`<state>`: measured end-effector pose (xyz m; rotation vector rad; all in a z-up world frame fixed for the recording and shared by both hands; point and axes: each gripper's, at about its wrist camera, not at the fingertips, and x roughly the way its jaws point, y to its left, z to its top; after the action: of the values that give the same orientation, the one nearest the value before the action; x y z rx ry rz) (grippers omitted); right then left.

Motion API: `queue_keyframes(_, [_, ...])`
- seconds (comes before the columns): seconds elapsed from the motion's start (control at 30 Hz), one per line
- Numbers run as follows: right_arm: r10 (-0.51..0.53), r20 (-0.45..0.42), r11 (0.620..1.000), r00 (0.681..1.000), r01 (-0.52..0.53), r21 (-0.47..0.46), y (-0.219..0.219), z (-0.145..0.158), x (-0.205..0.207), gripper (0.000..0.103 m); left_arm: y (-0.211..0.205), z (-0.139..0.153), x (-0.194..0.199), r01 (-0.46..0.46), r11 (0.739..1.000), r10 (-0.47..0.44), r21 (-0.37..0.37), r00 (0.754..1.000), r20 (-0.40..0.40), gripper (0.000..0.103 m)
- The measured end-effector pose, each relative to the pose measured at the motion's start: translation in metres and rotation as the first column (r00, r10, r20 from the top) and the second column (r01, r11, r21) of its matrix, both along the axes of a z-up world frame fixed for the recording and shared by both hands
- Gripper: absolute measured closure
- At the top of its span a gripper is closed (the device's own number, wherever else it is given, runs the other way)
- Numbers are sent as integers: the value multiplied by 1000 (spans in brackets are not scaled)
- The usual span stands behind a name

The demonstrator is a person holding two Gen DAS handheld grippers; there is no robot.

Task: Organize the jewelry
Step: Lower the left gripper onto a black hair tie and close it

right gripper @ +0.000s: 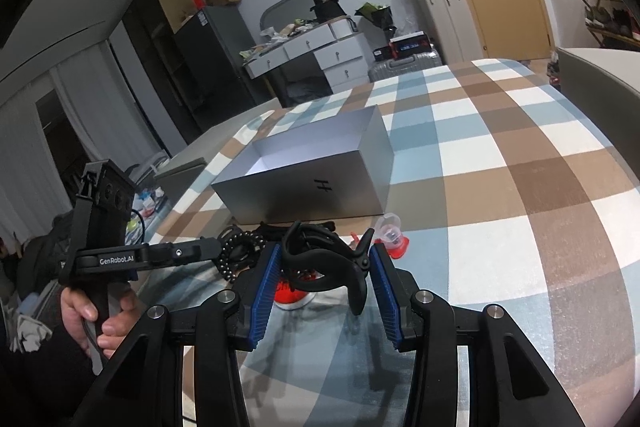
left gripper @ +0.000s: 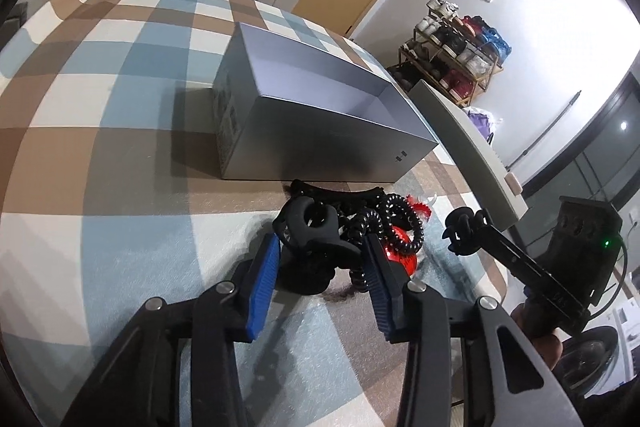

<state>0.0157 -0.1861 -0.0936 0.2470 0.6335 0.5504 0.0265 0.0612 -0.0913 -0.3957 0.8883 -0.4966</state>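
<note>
- In the left wrist view, the left gripper (left gripper: 324,243) had its fingers narrow, set either side of a black clip (left gripper: 312,223) on the checked bed cover (left gripper: 120,107).
- Whether the blue pads (left gripper: 262,279) pressed on that clip could not be told.
- Coiled black hair ties (left gripper: 400,223) lay tangled just past the right finger, touching a red trinket (left gripper: 402,261) beside it.
- Straight beyond the fingertips stood an open grey box (left gripper: 320,131), its near wall just behind the pile and its inside bare.
- Left of the fingers the cover lay open and flat as far as the bed's far edge. To the right, the bed's edge and a grey padded frame (left gripper: 472,147) were near.
- Right of the fingers, the right gripper (left gripper: 476,227) hung above the cover with a black claw clip (left gripper: 460,231) held in its tips.
- In the right wrist view, the right fingers were narrow and clamped on the claw clip, which spanned from pad to pad.
- Under the fingers sat the red trinket, and just past the right finger a clear-capped red piece (right gripper: 390,235).
- The box stood beyond the fingertips, its long near edge facing them.
- Left of the fingers, the left gripper reached into the ties, a hand (right gripper: 92,307) on its handle.
- Right of the fingers the cover was wide and open.
</note>
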Motion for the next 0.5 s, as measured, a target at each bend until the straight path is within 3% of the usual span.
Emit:
queue_keyframes(0.23, [10,6,1000,1000,-10,-6,5,3,-1,59,4,12,-11,-30,998,26,62,998,60,67])
queue_keyframes(0.37, [18,5,1000,1000,-18,-12,10,3,0,59,1,13,-13,-69,978,50,197,994,98,67])
queue_keyframes(0.5, [24,8,999,1000,-24,-25,14,4,0,59,-2,10,-15,-84,957,51,277,991,123,67])
